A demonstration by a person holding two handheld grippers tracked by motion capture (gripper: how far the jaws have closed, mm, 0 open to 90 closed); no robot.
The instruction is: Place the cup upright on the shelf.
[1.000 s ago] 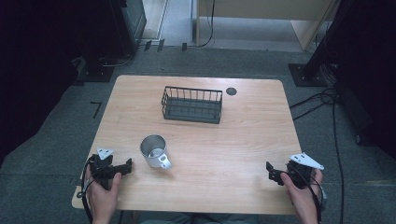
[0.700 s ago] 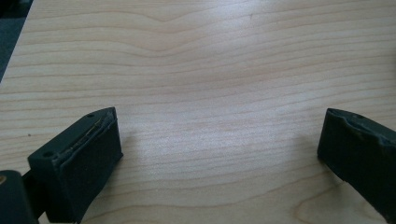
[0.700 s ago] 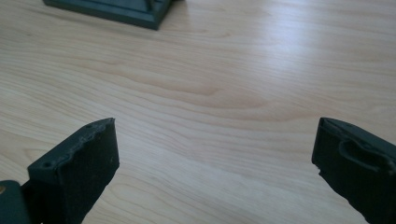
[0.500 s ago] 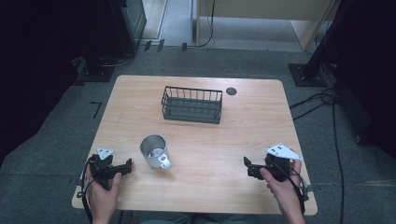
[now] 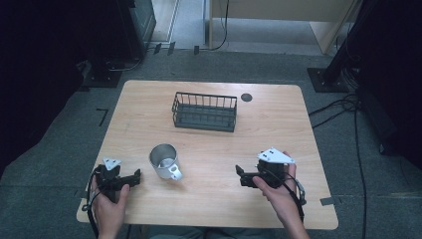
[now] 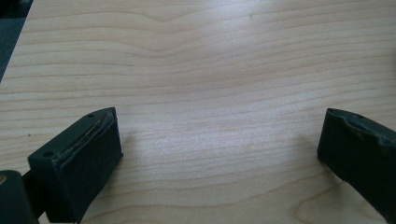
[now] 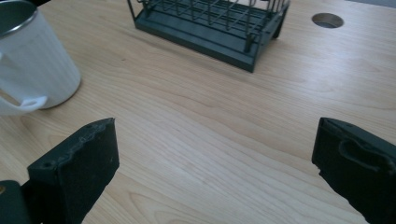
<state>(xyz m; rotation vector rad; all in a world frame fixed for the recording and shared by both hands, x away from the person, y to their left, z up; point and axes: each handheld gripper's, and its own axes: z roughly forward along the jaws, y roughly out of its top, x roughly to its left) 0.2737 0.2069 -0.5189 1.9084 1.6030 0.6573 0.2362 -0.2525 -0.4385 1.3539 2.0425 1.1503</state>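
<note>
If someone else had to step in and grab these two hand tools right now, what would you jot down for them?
Left gripper: open, holding nothing, low over the near left of the table.
Right gripper: open, holding nothing, at the near right, pointing toward the mug.
The mug stands upright between the two grippers, handle toward the person, untouched.
The wire basket sits farther back, near the middle, with nothing in it.
Done: nothing gripped so far.
Left, probably: grip the mug, perhaps to carry it to the basket.
</note>
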